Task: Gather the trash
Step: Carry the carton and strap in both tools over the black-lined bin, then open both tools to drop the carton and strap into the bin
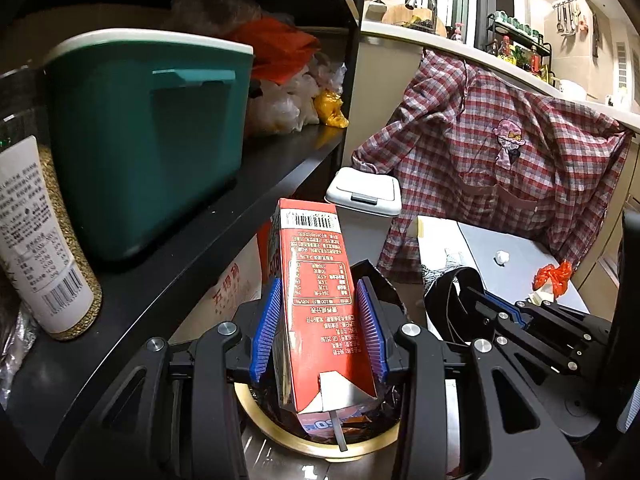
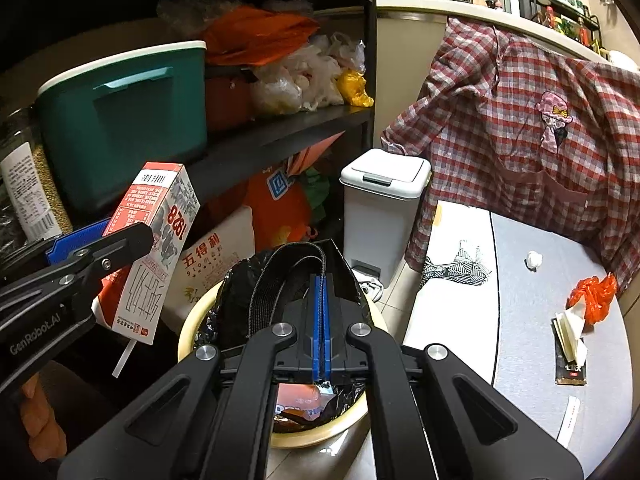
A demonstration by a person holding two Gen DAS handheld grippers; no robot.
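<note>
Black shelf board (image 1: 224, 200) on the left juts out w/ a teal plastic bin with white lid (image 1: 148, 140) and a white-labelled grain bottle (image 1: 44, 240) on it, so no room to pass left. Near centre, the round cream-rimmed waste bin lined w/ a black bag (image 2: 320, 432) sits below both grippers, mouth partly open but crowded w/ wrappers. White pedal bin with closed lid (image 2: 384, 200) blocks far centre. Grey tabletop (image 2: 540, 320) at right is mostly bare; red checked shirt (image 2: 520, 120) hangs beyond it.

Both views are fisheye-bent with black corners; the shelf (image 1: 224, 184) recess sits in deep shadow; the kitchen counter (image 1: 460, 46) beyond is warmly lit; focus is fairly sharp.
</note>
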